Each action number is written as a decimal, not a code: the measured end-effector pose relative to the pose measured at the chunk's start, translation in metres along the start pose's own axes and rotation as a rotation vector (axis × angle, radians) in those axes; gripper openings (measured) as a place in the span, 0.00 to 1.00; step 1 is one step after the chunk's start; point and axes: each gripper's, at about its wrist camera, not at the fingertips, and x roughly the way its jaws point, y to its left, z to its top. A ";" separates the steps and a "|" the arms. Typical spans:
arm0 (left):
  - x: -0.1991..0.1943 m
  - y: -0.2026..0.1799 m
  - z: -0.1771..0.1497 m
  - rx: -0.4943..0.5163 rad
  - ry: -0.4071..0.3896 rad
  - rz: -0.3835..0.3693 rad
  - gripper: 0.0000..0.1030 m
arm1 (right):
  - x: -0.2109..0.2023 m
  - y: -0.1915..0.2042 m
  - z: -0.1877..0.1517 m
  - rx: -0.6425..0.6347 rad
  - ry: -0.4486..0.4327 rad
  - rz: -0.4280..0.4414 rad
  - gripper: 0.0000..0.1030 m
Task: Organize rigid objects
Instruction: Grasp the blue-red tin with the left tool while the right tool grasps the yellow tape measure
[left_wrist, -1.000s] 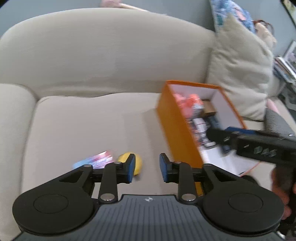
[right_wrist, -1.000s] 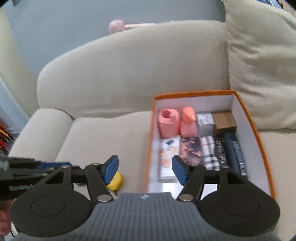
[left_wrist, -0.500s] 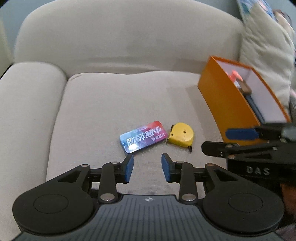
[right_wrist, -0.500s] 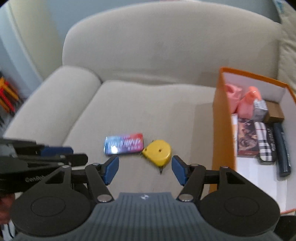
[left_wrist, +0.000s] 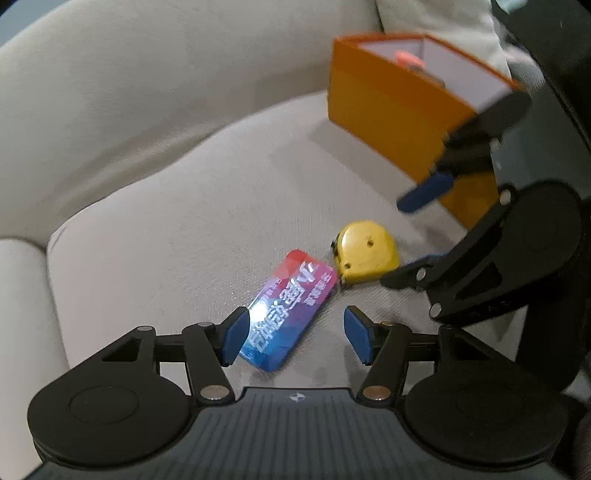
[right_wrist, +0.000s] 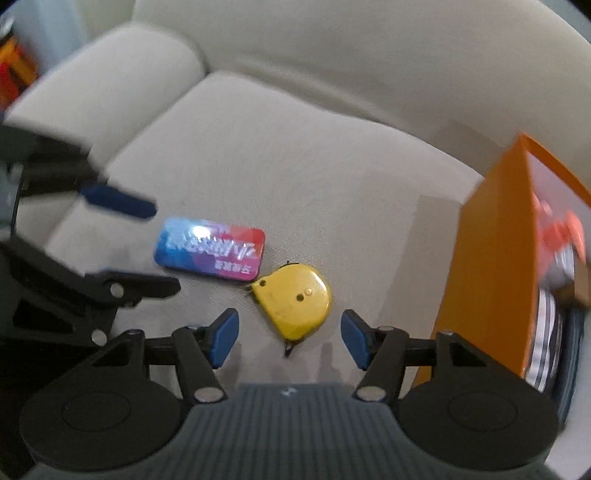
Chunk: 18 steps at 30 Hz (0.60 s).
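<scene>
Item one, nearest: my left gripper, fingers spread, empty, its left pad at the near end of the blue-and-red tin, which lies flat on the sofa seat.

Item two: my right gripper, likewise spread and empty, bracketing the near end of the yellow tape measure. The tape measure lies just beside the tin's corner; I cannot tell whether they touch.

Item three, farther right: the orange box, already stocked with packets and pink pieces, standing on the seat.

Step in hand, by my judgement: approach to pick up both loose pieces. Next move calls for lowering each pair of fingers around its piece, squeezing, then carrying to the box.
</scene>
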 end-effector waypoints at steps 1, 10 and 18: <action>0.006 0.001 0.001 0.016 0.010 -0.005 0.69 | 0.003 0.000 0.002 -0.031 0.012 -0.007 0.61; 0.036 0.010 0.006 0.103 0.056 -0.062 0.77 | 0.032 -0.009 0.022 -0.106 0.089 0.038 0.61; 0.050 0.006 0.009 0.228 0.059 -0.069 0.77 | 0.031 -0.018 0.017 -0.099 0.103 0.090 0.55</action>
